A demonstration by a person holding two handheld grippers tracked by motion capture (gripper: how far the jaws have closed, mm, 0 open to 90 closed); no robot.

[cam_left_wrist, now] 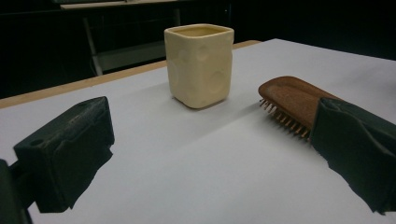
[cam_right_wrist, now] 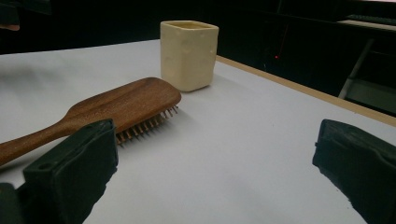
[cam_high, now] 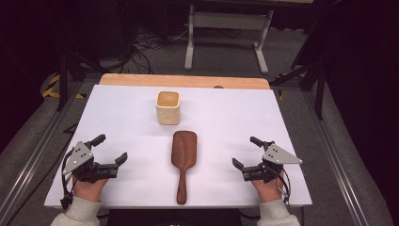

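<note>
A brown wooden hairbrush (cam_high: 183, 157) lies bristles down in the middle of the white table (cam_high: 122, 108), handle toward the person; I also see the hairbrush (cam_left_wrist: 292, 100) (cam_right_wrist: 107, 109) in both gripper views. Behind it stands a cream square cup (cam_high: 168, 107) (cam_left_wrist: 199, 63) (cam_right_wrist: 188, 53), upright. My left gripper (cam_high: 112, 148) rests near the front left, open with nothing between its jaws. My right gripper (cam_high: 246, 151) rests near the front right, likewise open and empty. Each is well apart from the brush.
The table's far edge shows a wooden strip (cam_high: 183, 81). Beyond it are a grey metal stand (cam_high: 229, 33) and cables on the floor. Metal rails (cam_high: 33, 155) run along both sides of the table.
</note>
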